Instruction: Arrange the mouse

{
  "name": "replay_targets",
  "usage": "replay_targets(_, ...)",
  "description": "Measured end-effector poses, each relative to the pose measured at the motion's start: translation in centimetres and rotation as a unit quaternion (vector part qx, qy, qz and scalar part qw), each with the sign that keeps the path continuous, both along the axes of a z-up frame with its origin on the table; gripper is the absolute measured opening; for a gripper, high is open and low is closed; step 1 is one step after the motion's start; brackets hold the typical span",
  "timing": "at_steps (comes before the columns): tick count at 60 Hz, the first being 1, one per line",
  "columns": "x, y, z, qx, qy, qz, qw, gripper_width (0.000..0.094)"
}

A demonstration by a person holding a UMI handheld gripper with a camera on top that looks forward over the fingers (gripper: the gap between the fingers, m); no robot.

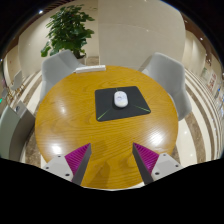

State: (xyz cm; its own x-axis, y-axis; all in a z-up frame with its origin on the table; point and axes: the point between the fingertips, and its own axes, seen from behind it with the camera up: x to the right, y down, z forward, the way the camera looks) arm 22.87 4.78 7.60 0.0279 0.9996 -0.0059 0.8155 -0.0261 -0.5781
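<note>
A white mouse lies on a dark grey mouse mat toward the far side of a round wooden table. My gripper hovers over the near part of the table, well short of the mat. Its two fingers, with magenta pads, stand wide apart and hold nothing; only bare tabletop shows between them.
Two grey chairs stand behind the table, one at the far left and one at the far right. A leafy potted plant stands beyond the left chair. Pale floor surrounds the table.
</note>
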Motion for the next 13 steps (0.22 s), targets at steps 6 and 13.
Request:
replay_targets(6,-0.34,0.44,-0.02,0.014,0.001,0.001,1.000,0.0860)
replay_targets(13,-0.57,0.09,0.18,0.003,0.005,-0.002,1.000,0.0857)
